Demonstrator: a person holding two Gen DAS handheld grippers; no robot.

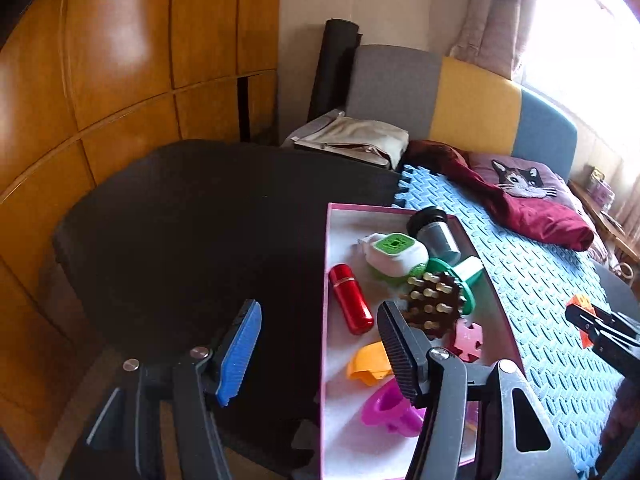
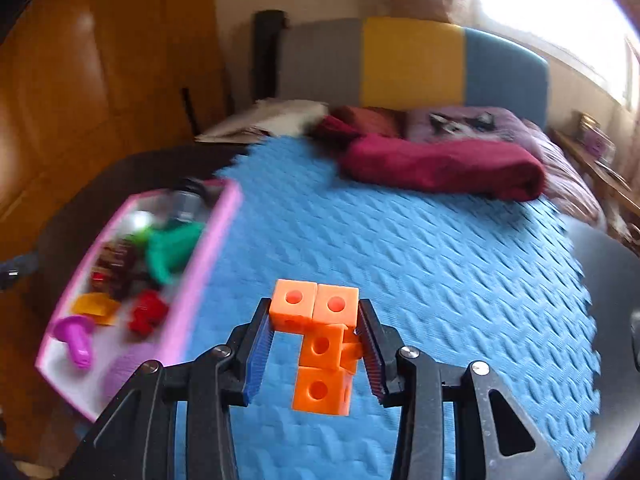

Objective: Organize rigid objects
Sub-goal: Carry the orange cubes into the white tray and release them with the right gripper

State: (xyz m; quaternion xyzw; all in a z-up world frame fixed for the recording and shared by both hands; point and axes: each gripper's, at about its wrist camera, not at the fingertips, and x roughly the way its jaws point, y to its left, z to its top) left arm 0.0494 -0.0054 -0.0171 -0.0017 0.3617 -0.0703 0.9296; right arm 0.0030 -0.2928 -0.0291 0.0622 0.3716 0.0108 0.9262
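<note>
Bedroom setting: wooden wardrobe doors, a bed with a grey, yellow and blue headboard, and a blue foam mat (image 1: 532,276) spread across a dark table.

Left wrist view: the left gripper (image 1: 320,344) hangs with its jaws spread and nothing between them, over the near edge of a pink tray (image 1: 325,280). The tray gathers sorted items, including a red cylinder (image 1: 350,298), a yellow piece (image 1: 368,364) and a spiked brown brush (image 1: 434,308).

Right wrist view: the right gripper (image 2: 316,342) pinches an orange block cluster (image 2: 320,340) at its upper cubes, above the mat, with the tray to its left, probably its destination.
</note>
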